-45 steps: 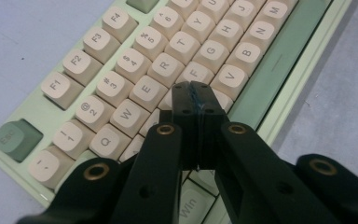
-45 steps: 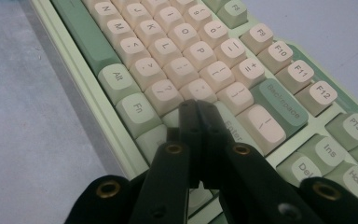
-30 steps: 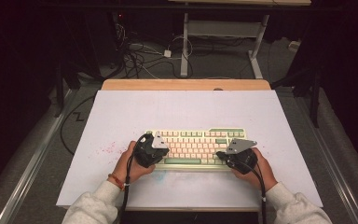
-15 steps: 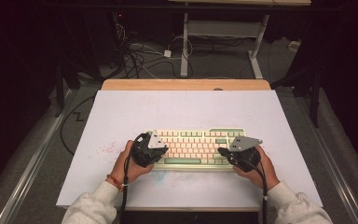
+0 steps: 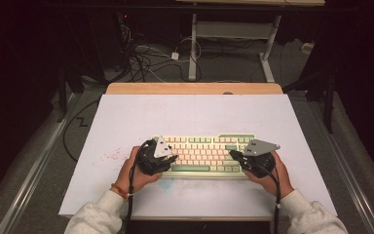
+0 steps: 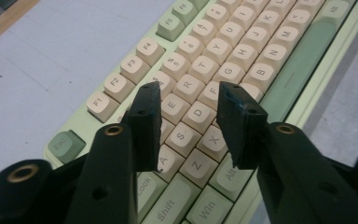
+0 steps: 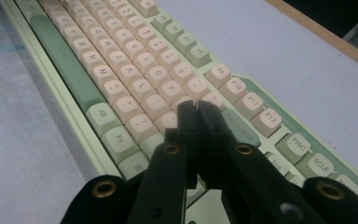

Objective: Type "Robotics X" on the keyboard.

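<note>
The left gripper [image 6: 189, 116] has just been opening its jaws over the letter keys, gripping nothing. The keyboard [image 5: 202, 155] is lying near the table's [image 5: 126, 122] front edge. The right gripper [image 7: 196, 112] is staying closed, empty, above the keys.

Keyboard [image 5: 204, 155]: matt plastic, cream and green keycaps, smooth. Gripper jaws: matt black plastic, brass-look rivets. Table [image 5: 126, 117]: smooth pale matt sheet; bare wood strip [image 5: 195, 88] at 12 o'clock.

A lab-like recording room: a white-topped wooden table [image 5: 195, 117] stands on grey floor, tangled black cables [image 5: 146, 61] and metal desk legs [image 5: 193, 48] in darkness behind it.
</note>
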Available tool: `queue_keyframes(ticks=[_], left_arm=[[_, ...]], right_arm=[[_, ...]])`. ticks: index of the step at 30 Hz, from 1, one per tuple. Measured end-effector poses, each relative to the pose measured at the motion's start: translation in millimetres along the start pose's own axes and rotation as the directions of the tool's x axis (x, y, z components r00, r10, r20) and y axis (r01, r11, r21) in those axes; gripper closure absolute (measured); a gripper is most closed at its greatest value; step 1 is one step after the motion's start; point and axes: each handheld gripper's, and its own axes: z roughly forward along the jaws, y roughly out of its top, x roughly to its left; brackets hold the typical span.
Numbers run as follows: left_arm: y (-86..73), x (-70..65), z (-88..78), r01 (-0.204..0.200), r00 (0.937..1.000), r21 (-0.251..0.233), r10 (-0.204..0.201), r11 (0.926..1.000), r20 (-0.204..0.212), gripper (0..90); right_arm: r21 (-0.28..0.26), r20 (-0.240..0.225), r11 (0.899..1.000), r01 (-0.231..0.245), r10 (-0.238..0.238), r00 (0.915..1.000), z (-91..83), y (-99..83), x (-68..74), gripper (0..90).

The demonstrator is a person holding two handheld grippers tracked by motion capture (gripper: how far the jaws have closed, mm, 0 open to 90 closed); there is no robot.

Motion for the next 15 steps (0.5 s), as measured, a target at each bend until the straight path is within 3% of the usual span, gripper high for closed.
queue_keyframes(ticks=[7, 15], left_arm=[[-0.3, -1.7, -1.2, 0.001, 0.9998, -0.022, -0.001, 0.9998, -0.018, 44.2], [-1.0, -4.2, -1.5, -0.005, 0.9995, -0.041, 0.004, 0.9991, -0.031, 32.1]], right_arm=[[-0.021, 0.01, 1.0, -0.013, 0.013, 0.9999, -1.8, 1.0, 0.3, 77.3], [-0.049, 0.028, 0.998, -0.026, 0.027, 0.9992, -2.1, 2.1, 1.0, 50.7]])
